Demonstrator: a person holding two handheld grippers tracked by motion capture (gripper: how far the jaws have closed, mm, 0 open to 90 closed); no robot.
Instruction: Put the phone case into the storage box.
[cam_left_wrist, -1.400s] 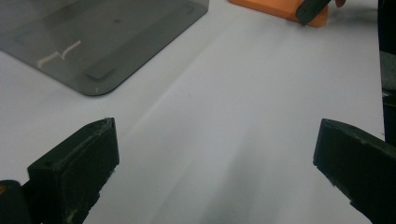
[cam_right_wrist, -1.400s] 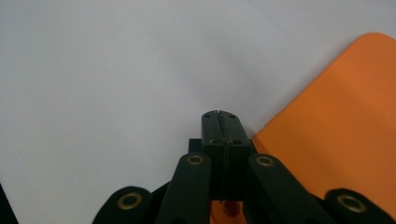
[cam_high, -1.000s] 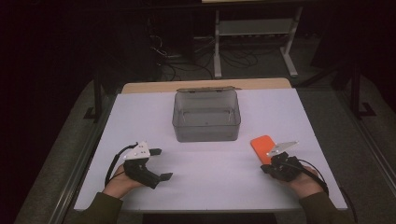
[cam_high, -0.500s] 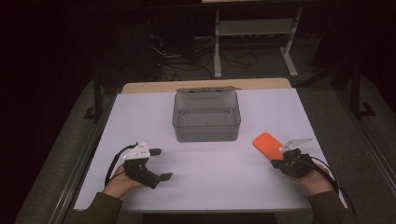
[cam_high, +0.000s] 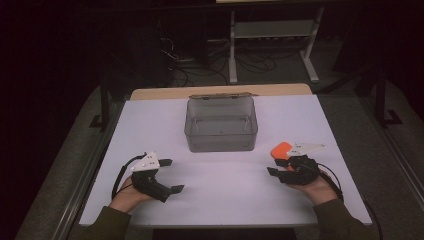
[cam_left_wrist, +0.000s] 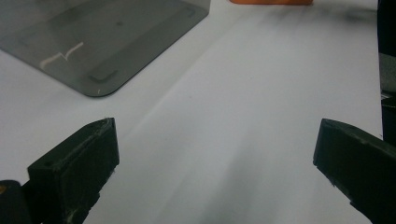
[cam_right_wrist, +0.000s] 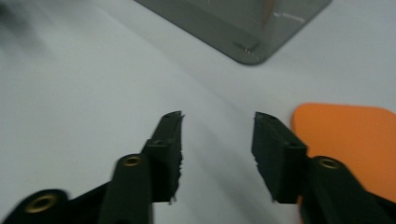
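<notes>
Left gripper (cam_high: 172, 176) rested on the white table (cam_high: 225, 200) near its left front, jaws wide apart with nothing between them; mid-table stood the clear grey plastic box (cam_high: 221, 125), lid off. Right gripper (cam_high: 279, 165) had its jaws just opening, part-way apart and empty, the flat orange rounded-corner plastic piece (cam_right_wrist: 345, 140) lying on the table just beside its right jaw. The piece looked light, stiff and smooth, so likely slippery lying flat; best pinched across a thin edge.
</notes>
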